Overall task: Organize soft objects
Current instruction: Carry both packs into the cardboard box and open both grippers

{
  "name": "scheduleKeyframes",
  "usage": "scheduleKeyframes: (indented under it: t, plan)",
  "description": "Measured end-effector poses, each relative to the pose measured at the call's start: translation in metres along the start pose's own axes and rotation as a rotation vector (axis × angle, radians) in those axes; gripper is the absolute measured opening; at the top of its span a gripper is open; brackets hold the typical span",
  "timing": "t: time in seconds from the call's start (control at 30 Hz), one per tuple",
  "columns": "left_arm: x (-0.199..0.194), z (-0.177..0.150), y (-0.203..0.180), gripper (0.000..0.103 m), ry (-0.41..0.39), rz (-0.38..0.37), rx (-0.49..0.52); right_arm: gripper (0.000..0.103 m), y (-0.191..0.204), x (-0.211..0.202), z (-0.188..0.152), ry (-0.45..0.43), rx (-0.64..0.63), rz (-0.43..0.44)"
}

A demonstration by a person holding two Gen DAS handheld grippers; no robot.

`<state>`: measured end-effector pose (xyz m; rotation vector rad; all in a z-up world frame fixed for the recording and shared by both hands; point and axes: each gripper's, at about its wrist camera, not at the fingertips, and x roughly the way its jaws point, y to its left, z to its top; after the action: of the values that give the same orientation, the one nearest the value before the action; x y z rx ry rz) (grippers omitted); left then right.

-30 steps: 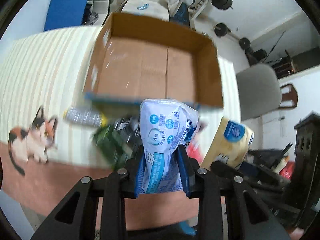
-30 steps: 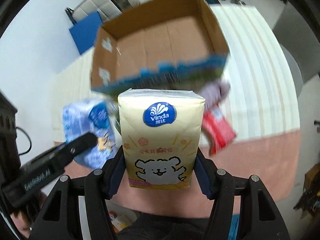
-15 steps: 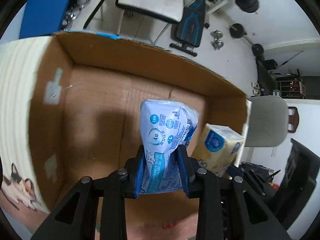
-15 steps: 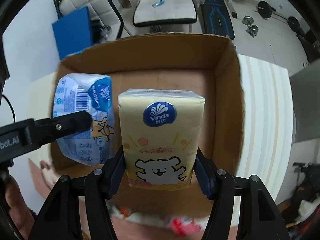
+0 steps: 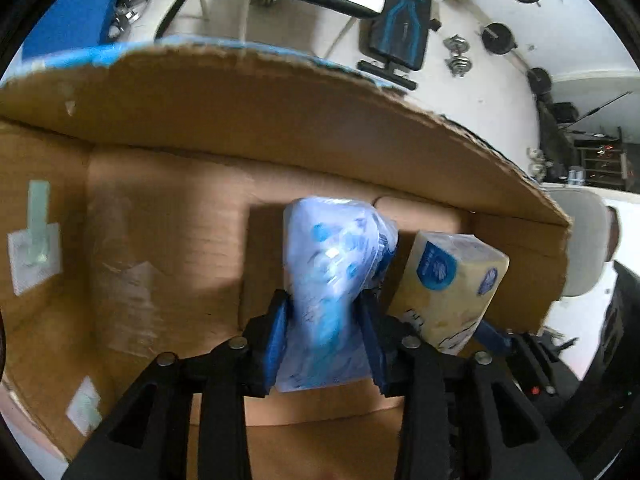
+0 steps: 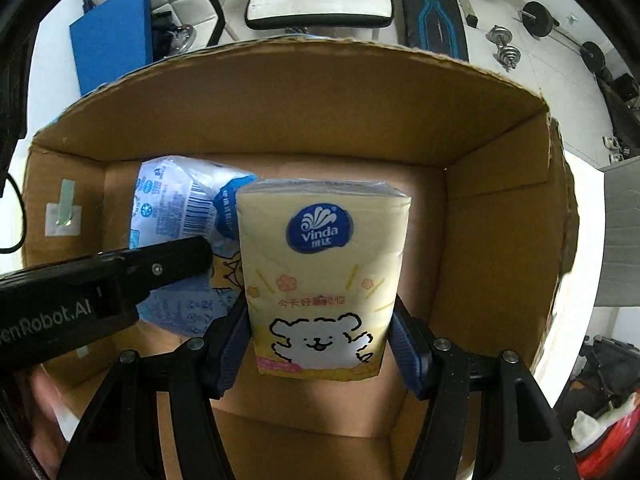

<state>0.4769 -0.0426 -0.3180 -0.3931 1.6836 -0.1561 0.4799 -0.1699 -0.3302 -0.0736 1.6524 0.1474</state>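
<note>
My left gripper [image 5: 323, 336] is shut on a blue and white soft tissue pack [image 5: 332, 272], held low inside the open cardboard box [image 5: 168, 216]. My right gripper [image 6: 320, 344] is shut on a yellow Vinda tissue pack [image 6: 324, 272] with a white bear print, also inside the box [image 6: 500, 216]. The yellow pack [image 5: 452, 284] shows just right of the blue one in the left wrist view. The blue pack [image 6: 180, 204] and the left gripper's black body [image 6: 100, 284] show at left in the right wrist view. Whether either pack touches the box floor is unclear.
Beyond the box's far wall are a white bench seat [image 6: 320, 4], a blue panel [image 6: 116, 36], a black and blue bench [image 5: 404, 28] and dumbbells [image 6: 504, 44] on a white floor. A grey chair [image 5: 584, 240] is at right.
Both grippers have moved forward and down from above the table into the box, each keeping its pack. The box walls now fill both views.
</note>
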Motion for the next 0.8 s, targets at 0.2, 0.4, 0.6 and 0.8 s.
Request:
scheduleKeyframes:
  t: [0.2, 0.4, 0.6, 0.8]
  plan:
    - [-0.019, -0.006, -0.008, 0.065, -0.034, 0.084, 0.071, 0.069, -0.004, 0.001, 0.002, 0.003, 0.015, 0.005]
    - [-0.05, -0.028, -0.003, 0.095, -0.124, 0.105, 0.09, 0.089, 0.001, -0.026, -0.012, -0.036, 0.018, -0.022]
    - [-0.086, -0.054, 0.004, 0.102, -0.219, 0.122, 0.094, 0.103, 0.002, -0.06, -0.039, -0.104, 0.048, -0.014]
    - [-0.103, -0.085, -0.002, 0.102, -0.284, 0.196, 0.128, 0.103, 0.014, -0.082, -0.063, -0.194, 0.054, -0.021]
